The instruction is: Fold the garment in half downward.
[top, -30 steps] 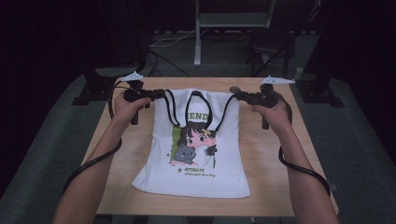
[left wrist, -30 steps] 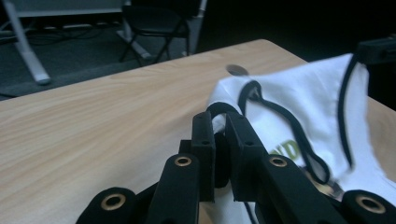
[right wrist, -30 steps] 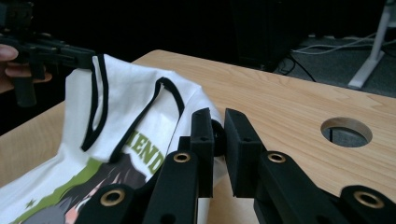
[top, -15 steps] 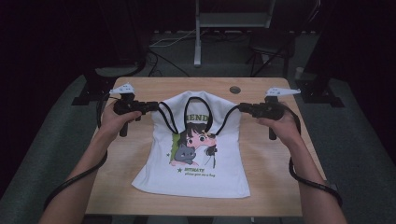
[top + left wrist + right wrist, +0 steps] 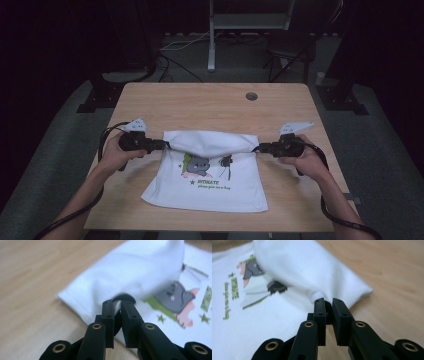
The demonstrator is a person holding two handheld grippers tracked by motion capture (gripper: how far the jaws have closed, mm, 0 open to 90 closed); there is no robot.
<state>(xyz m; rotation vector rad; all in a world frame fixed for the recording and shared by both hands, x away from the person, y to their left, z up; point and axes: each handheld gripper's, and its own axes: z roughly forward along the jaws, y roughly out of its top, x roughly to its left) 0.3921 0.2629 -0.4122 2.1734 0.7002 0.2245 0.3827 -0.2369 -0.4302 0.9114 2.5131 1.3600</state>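
Lay at the lower centre of the high view, on the near half of the wooden table (image 5: 200,102): a white printed T-shirt (image 5: 210,187), its upper part doubled down over the cartoon print so that a soft fold ran across the middle of the frame. Pinched at the left end of that fold by the left gripper (image 5: 161,145), jaws nearly together with only a thin wad of cloth and dark trim between them, as seen at centre in the left gripper view (image 5: 117,307). Pinched likewise at the right end by the right gripper (image 5: 260,148), jaws narrow and clamped on a bunched corner at centre of the right gripper view (image 5: 329,305). Judged light, limp and wholly without stiffness: sagged between the two grips, draped wherever unsupported, likely to wrinkle or slide on the smooth wood rather than keep a crease. Not fragile, hardly slippery, yet thin enough to slip out of a shallow bite. Best taken at the seamed edges and corners of the fold, where the doubled hem gave the pads something thicker to bite, and kept stretched evenly between both ends so the fold stayed straight. Lower hem rested flat near the bottom edge of the table.
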